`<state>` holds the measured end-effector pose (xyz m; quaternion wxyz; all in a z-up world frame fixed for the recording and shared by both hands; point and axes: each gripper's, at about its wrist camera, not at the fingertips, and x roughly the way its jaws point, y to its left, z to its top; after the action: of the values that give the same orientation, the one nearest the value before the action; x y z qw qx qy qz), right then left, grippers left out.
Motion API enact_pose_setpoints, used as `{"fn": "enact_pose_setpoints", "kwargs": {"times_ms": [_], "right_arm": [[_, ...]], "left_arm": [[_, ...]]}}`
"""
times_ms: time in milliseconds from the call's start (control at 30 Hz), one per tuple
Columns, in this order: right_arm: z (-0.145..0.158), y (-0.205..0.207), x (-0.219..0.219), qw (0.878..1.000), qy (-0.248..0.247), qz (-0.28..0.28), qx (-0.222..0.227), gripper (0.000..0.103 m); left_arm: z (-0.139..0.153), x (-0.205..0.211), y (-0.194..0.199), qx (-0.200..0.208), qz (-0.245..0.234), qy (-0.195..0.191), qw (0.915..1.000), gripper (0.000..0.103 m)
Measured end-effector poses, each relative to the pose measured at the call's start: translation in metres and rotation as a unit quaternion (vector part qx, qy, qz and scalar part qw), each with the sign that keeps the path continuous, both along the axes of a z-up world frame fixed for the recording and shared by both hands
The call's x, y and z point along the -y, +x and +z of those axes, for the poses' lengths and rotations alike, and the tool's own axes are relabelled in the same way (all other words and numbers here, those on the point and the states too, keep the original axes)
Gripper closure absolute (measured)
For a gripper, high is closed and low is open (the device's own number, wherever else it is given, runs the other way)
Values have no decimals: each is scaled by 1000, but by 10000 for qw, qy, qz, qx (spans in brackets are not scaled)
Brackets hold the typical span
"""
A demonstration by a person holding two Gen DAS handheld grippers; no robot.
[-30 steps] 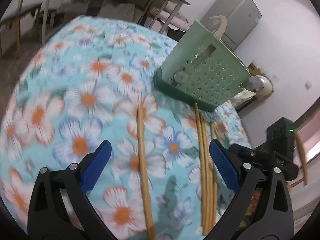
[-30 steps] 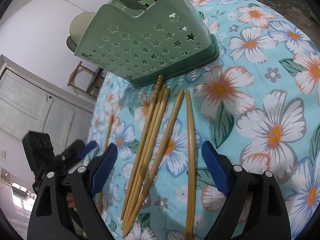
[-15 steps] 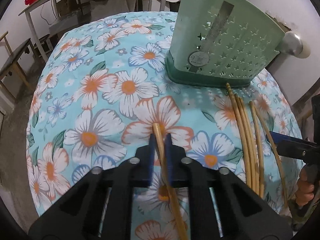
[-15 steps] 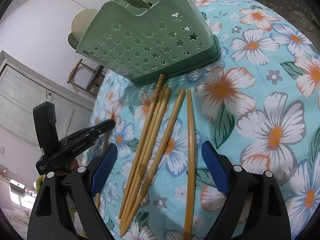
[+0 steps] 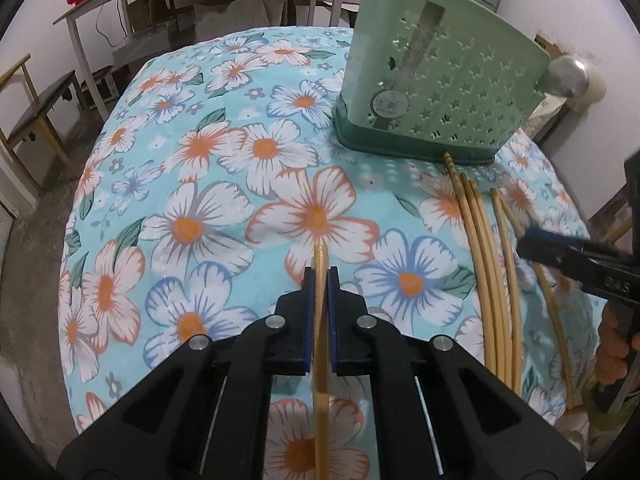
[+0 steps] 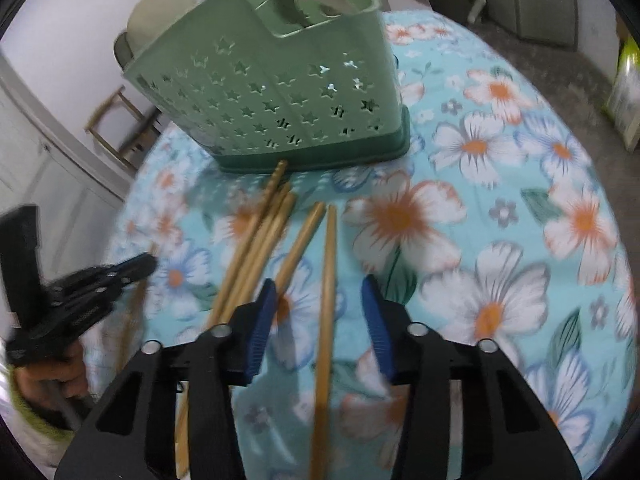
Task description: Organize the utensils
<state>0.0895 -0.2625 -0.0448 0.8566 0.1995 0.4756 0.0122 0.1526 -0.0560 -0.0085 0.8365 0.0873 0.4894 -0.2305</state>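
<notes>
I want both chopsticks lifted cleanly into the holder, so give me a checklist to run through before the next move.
1. Left gripper shut on the lone bamboo chopstick: ok.
2. Right gripper straddles the rightmost bamboo chopstick: ok.
3. Right pads pressing that chopstick: not ok, jaws closing, gaps on both sides.
4. Neighbouring chopstick outside the right jaws: cannot tell, it runs under the left pad.
5. Green star-perforated plastic utensil holder upright on the floral tablecloth: ok.
6. Free space in holder: cannot tell.
</notes>
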Motion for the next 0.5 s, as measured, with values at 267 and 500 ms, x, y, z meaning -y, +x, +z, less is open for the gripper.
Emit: {"fn": "enact_pose_setpoints", "kwargs": {"times_ms": [267, 500], "right_arm": [[1, -2, -1, 9984, -561, 23, -65, 96], [1, -12, 6, 9986, -445, 37, -286, 96]], "left_arm": [[-5, 12, -7, 300, -63, 479, 9984, 98], [-5, 19, -10, 393, -69, 747, 9964, 98]]}}
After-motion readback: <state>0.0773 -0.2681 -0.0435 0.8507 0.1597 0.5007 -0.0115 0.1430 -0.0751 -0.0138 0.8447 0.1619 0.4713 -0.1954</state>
